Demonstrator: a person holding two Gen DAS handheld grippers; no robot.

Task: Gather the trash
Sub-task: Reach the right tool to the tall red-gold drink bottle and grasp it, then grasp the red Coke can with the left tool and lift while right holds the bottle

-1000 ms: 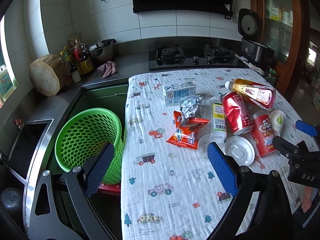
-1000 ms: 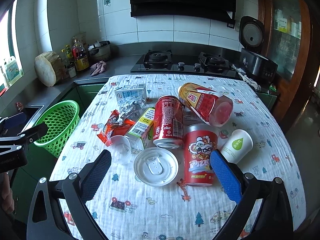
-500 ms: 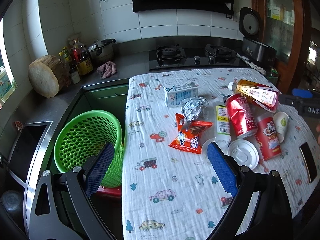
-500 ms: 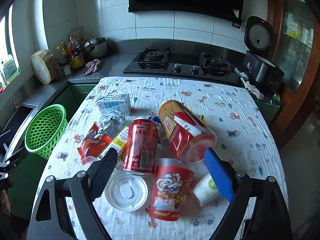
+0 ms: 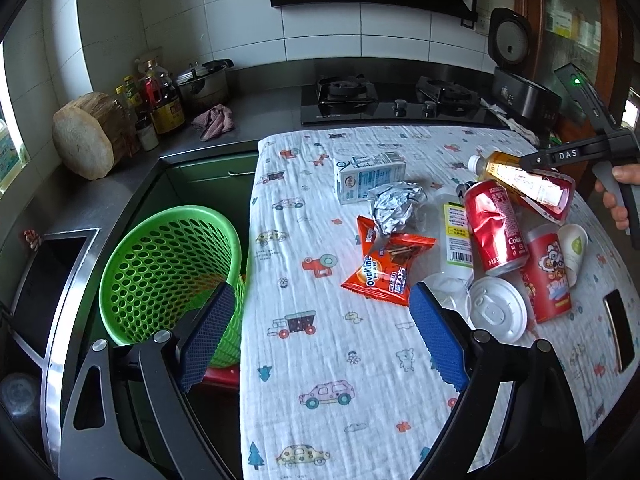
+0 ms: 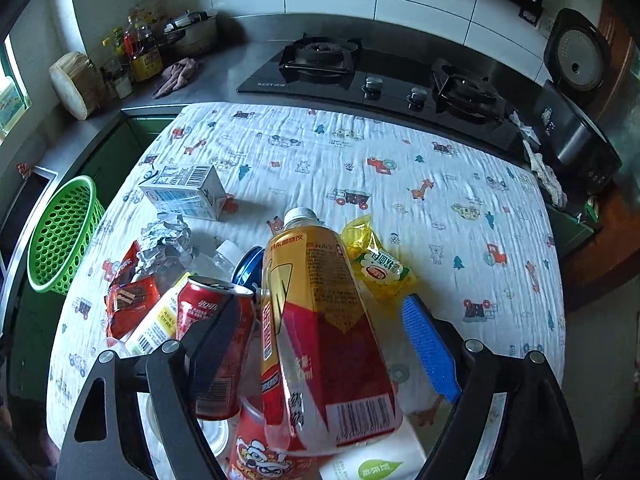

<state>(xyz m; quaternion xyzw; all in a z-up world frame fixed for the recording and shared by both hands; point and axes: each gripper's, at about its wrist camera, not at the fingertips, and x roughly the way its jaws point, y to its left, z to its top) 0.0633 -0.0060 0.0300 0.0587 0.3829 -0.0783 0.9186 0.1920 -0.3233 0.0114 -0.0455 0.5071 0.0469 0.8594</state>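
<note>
The right tool (image 6: 320,348) stands wide open astride the tea bottle (image 6: 320,320), one finger on each side of it and neither visibly pressing it; the bottle lies tilted on the pile of trash near the right edge of the cloth-covered surface (image 6: 400,168). The left tool (image 5: 316,336) is also wide open and holds nothing, poised over the near left edge of the surface. The green basket (image 5: 160,264) stands beside that edge, and the red can (image 5: 494,228) lies against the bottle.
</note>
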